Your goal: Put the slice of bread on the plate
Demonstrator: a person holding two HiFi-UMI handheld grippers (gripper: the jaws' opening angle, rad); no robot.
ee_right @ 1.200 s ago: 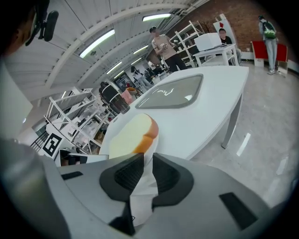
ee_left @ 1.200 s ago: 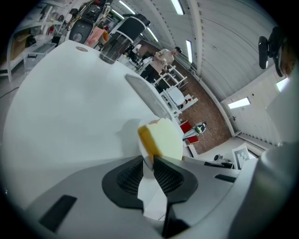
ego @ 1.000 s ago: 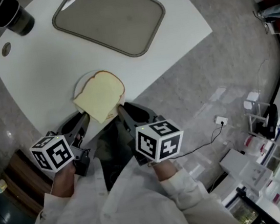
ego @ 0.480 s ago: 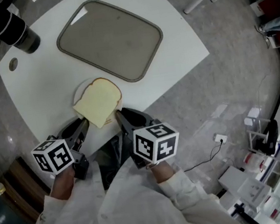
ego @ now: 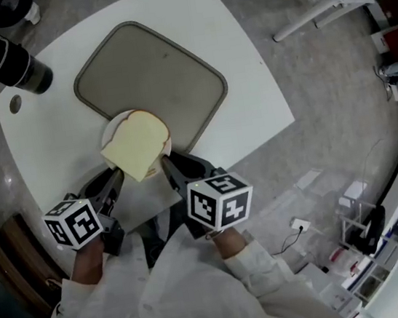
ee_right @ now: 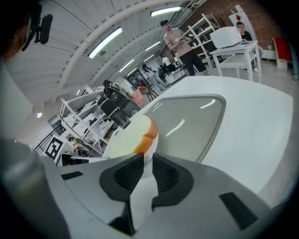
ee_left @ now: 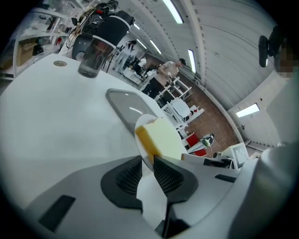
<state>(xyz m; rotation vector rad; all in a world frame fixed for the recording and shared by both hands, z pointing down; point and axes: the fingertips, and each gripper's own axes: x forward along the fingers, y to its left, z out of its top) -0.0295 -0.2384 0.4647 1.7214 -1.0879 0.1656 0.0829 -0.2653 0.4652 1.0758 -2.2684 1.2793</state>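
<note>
The slice of bread (ego: 136, 143) already lies on the plate (ego: 109, 130), middle left of the frame, by the tray (ego: 165, 71). Our left gripper (ego: 117, 175) and right gripper (ego: 164, 163) each squeeze their fingers (ee_left: 125, 179) tight on the plate's rim. We think the job looks done.

Head view steeply down over table (ego: 246, 74); both gripper views low, close, on shared plate (ego: 112, 124).
</note>
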